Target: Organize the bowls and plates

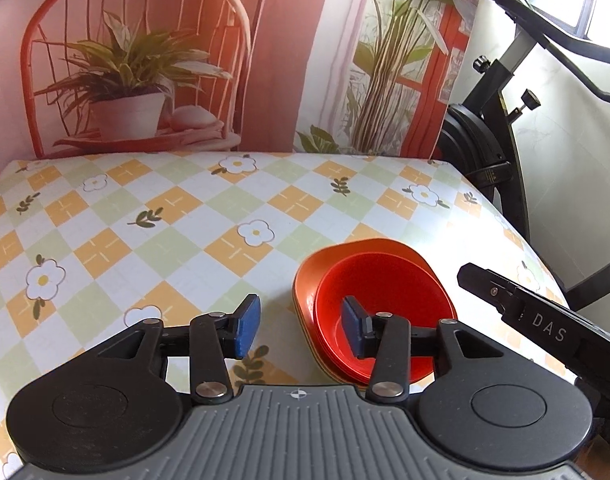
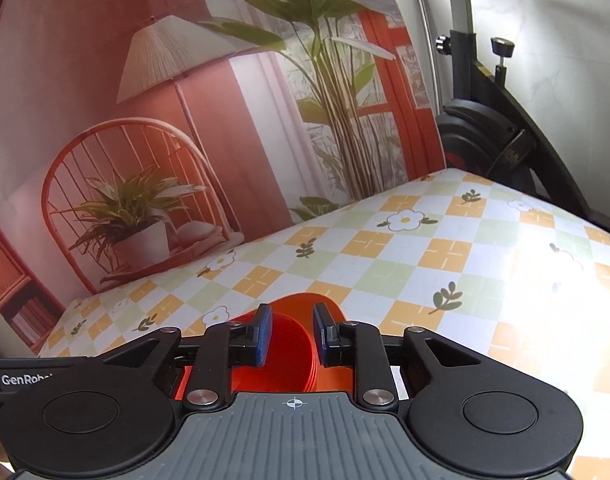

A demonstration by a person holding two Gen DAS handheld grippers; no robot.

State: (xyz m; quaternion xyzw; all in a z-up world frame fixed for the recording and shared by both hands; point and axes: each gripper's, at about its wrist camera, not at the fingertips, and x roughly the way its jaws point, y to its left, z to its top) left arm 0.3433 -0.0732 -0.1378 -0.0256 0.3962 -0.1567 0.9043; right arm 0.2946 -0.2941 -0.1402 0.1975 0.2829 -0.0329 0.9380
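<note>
Since the dishes are already nested, they are best treated as one pile: a red bowl (image 1: pixel 379 300) is seated inside a stack of orange plates (image 1: pixel 325 268), which rests on the checked tablecloth (image 1: pixel 145 220) near the table's right front edge. From the smooth, thin-walled look, the pieces are judged to be moulded plastic, so light, stiff and unlikely to break, but glossy and probably slippery under the blue pads (image 1: pixel 247 326).

The left gripper (image 1: pixel 301 328) is held with its fingers well apart, one pad over bare cloth and the other over the bowl's hollow; nothing is clamped. The right gripper (image 2: pixel 292 334) is also parted, more narrowly, with the rims of the pile seen between and below its pads; whether a rim is touched cannot be told.

A hold across the raised rim is judged soundest, one pad inside and one outside. A pinch on the bowl alone would likely lift it free of the plates.
</note>
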